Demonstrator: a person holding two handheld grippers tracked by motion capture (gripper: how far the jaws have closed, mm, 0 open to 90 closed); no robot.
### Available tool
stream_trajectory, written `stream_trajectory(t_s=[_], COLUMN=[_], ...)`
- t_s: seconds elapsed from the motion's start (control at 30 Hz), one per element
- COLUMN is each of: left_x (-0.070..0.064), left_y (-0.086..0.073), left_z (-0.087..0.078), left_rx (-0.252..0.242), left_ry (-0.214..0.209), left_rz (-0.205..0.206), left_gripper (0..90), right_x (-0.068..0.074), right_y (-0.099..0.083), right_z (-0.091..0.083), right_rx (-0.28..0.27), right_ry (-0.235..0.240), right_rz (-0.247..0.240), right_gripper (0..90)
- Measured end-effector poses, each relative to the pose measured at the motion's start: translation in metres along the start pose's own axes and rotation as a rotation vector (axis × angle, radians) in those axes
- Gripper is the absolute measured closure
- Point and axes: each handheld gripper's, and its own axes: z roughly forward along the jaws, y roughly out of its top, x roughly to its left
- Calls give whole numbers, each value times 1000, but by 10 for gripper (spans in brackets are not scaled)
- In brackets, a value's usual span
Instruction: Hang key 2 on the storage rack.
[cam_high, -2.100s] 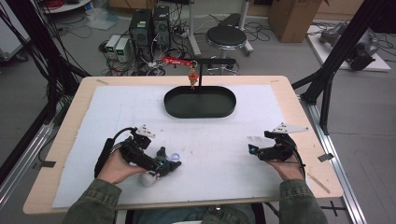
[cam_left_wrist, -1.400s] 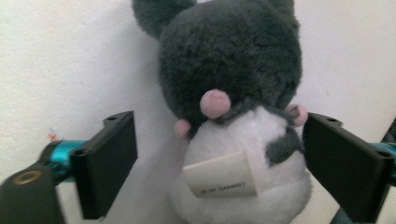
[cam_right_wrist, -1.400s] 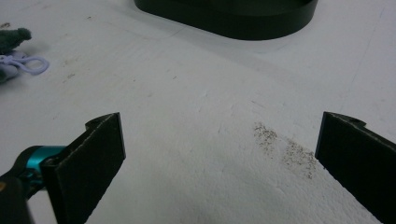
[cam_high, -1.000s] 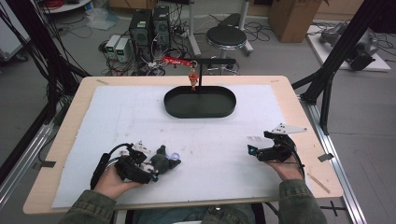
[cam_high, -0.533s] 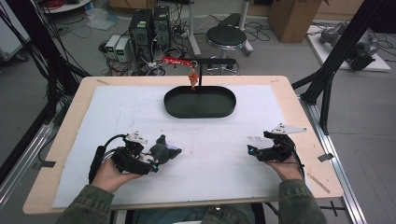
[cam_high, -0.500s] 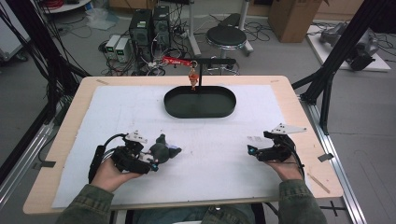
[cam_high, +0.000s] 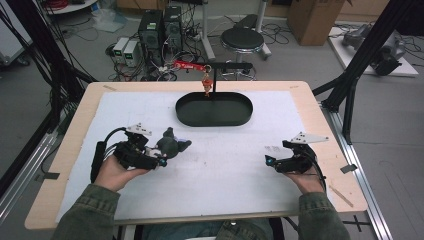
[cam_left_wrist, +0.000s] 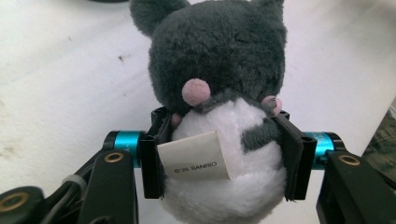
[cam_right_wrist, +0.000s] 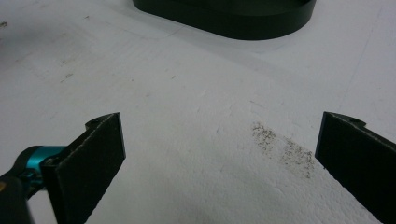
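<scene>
A small plush toy with a dark grey head, white belly and pink cheeks is held off the white mat at the left. My left gripper is shut on it; in the left gripper view both pads squeeze the white belly of the plush toy, a paper tag facing the camera. My right gripper rests low over the mat at the right, open, with nothing between its jaws; the same gripper shows bare mat in its gap. A black oval tray lies at the back middle.
A black stand with a red clamp and a hanging orange piece rises behind the tray. The tray's wall lies ahead of the right gripper. A dark speckled smudge marks the mat. The wooden table edge borders the mat.
My left gripper has carried the plush toy up and away from the front edge, toward the tray, and turned it. The right gripper has stayed still and open.
</scene>
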Motion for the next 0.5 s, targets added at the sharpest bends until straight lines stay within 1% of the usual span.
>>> stream_trajectory(t_s=[0.07, 0.13, 0.23, 0.5], left_x=[1, 2, 4, 7], left_y=[4, 9, 16, 36], left_z=[-1, -3, -6, -14], left_rx=[-11, -13, -25, -33], left_ry=[4, 8, 12, 21], left_rz=[-6, -1, -6, 0], left_gripper=[462, 462, 462, 464], right_x=[0, 0, 0, -1], right_y=[0, 0, 0, 0], right_z=[0, 0, 0, 0], right_rx=[0, 1, -1, 1], right_ry=[0, 1, 0, 2], right_rz=[-4, -3, -4, 0], right_gripper=[5, 5, 5, 5])
